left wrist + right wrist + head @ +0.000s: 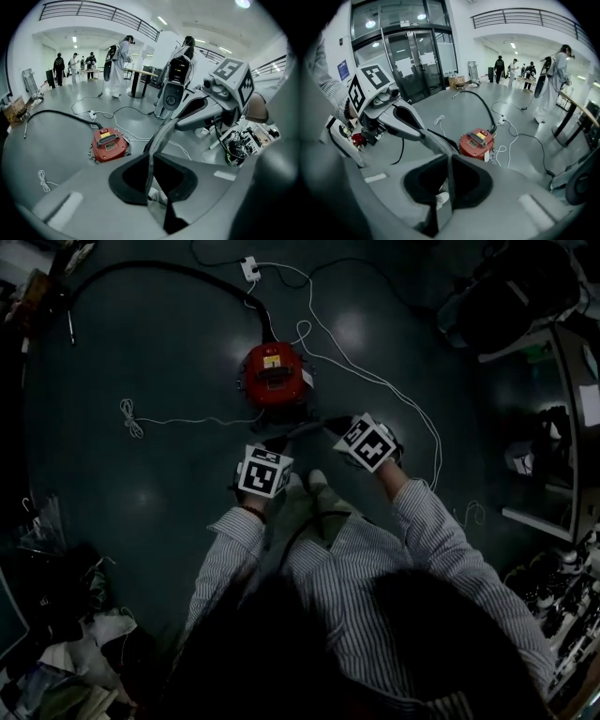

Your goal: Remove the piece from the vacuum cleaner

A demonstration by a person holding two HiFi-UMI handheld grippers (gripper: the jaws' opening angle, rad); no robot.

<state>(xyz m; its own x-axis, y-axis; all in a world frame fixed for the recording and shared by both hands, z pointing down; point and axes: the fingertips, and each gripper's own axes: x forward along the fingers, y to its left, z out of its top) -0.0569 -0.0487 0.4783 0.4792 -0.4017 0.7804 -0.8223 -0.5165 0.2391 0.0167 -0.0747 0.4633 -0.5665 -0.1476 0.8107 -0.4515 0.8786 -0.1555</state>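
Fingers (84, 201) pinching thin piece (162, 135), left gripper (151, 159), right gripper (449, 161)

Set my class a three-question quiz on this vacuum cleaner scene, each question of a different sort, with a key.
1. True or false: the vacuum cleaner stands on a table.
2. What colour is its body? A red, B blue, C green.
3. Fill in: the left gripper and the right gripper are both shut on the same thin grey ____.
Key: 1 false; 2 A; 3 piece.
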